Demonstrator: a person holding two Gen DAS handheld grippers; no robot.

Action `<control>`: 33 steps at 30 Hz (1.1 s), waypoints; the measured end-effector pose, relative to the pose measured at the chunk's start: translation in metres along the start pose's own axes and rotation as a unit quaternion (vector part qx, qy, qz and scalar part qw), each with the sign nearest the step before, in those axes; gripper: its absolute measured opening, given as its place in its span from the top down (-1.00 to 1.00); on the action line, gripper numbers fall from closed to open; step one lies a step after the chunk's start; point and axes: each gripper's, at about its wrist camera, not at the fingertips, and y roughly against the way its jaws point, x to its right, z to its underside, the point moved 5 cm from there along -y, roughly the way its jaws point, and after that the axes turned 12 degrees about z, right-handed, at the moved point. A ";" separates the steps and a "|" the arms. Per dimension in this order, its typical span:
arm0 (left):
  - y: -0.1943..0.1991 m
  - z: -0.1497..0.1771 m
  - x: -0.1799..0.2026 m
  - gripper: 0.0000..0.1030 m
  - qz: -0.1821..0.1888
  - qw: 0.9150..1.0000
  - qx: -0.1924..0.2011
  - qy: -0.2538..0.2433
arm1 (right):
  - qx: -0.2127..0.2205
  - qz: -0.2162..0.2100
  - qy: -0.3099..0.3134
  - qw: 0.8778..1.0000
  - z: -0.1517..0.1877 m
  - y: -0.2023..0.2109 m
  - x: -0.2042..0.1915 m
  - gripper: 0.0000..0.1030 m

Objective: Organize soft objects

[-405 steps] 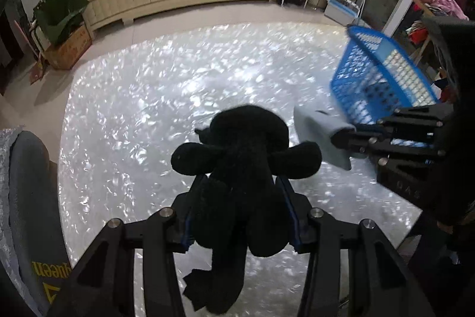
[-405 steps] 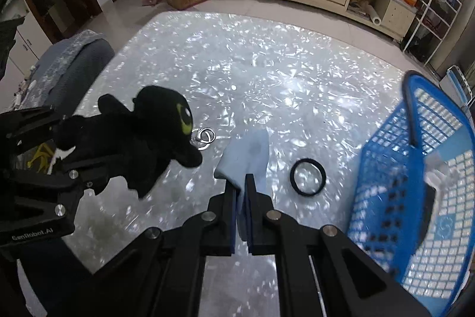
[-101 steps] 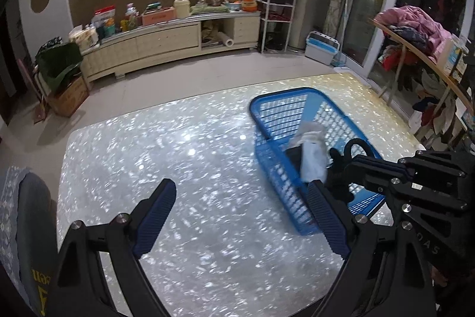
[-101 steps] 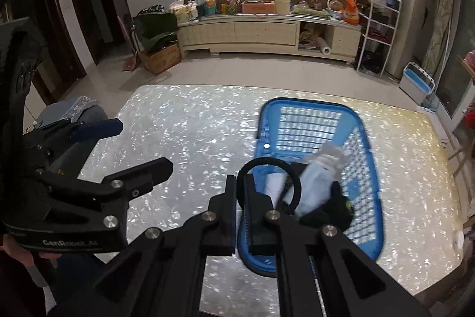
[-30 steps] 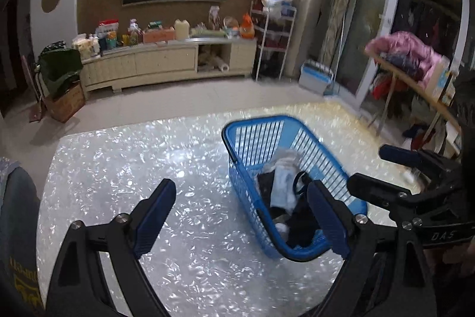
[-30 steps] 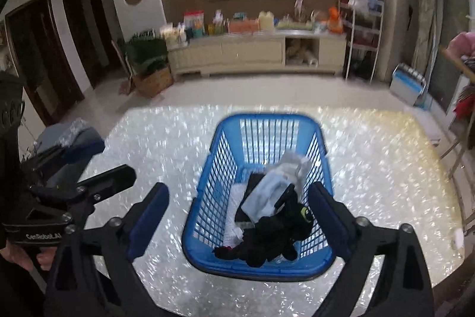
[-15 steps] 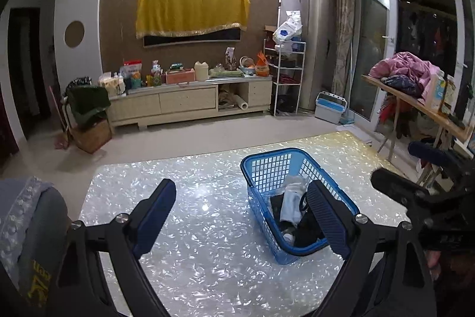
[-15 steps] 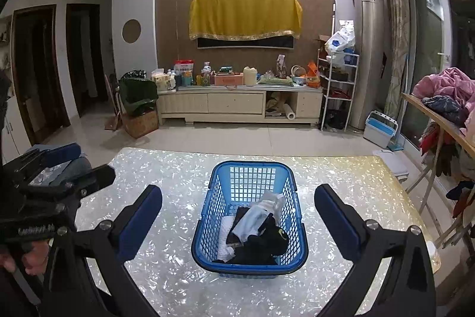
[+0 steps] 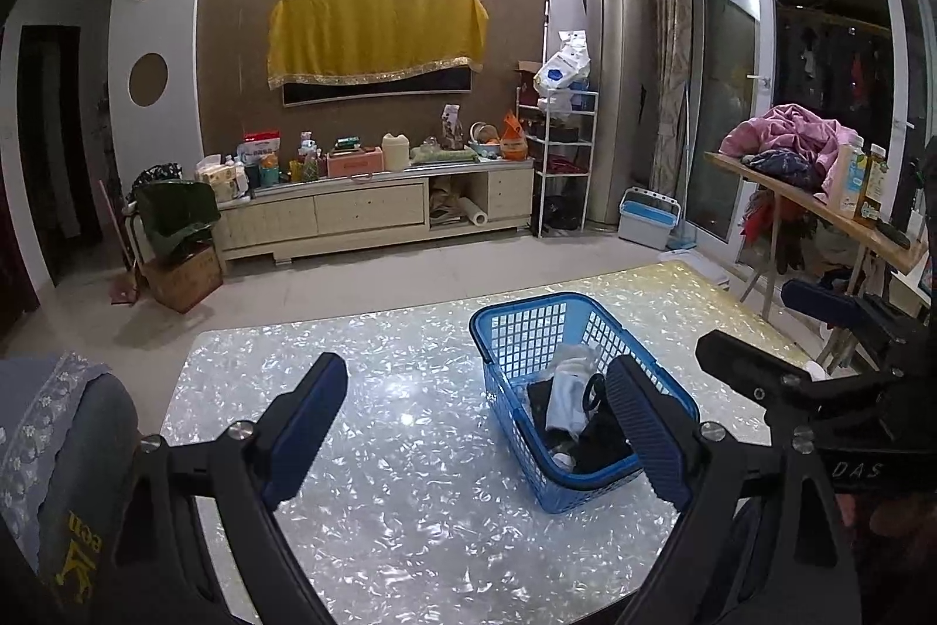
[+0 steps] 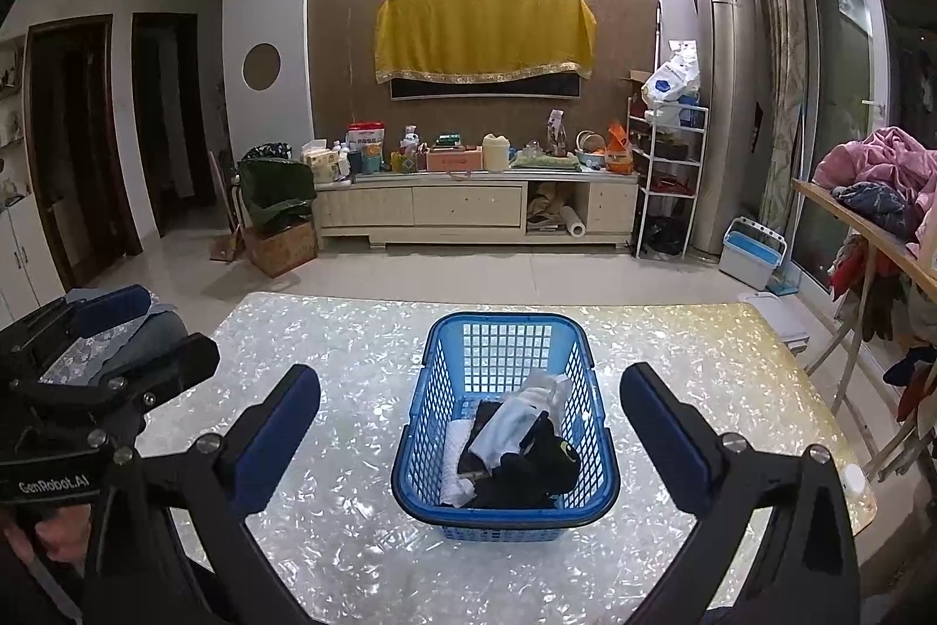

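A blue plastic basket stands on the shiny pearl-patterned table. Inside lie a black plush toy, a light blue cloth, a white cloth and a black ring. The basket also shows in the left wrist view. My right gripper is open and empty, held high and back from the basket. My left gripper is open and empty, to the left of the basket. Each gripper shows in the other's view.
A grey cushioned chair stands at the table's left edge. A wooden side table with piled clothes stands on the right. A long low cabinet with clutter lines the far wall.
Both grippers have pulled up and back from the basket, so it looks smaller and more of the room shows. Both stay open and empty.
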 end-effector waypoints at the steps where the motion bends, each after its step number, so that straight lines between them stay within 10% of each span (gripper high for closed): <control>1: 0.000 0.000 0.001 -0.73 0.001 1.000 0.000 0.000 | 0.001 0.000 0.000 1.000 0.001 0.001 0.000 -1.00; 33: 0.004 0.000 0.003 -0.73 -0.014 1.000 -0.003 0.004 | 0.001 -0.008 0.006 1.000 0.005 0.005 -0.002 -1.00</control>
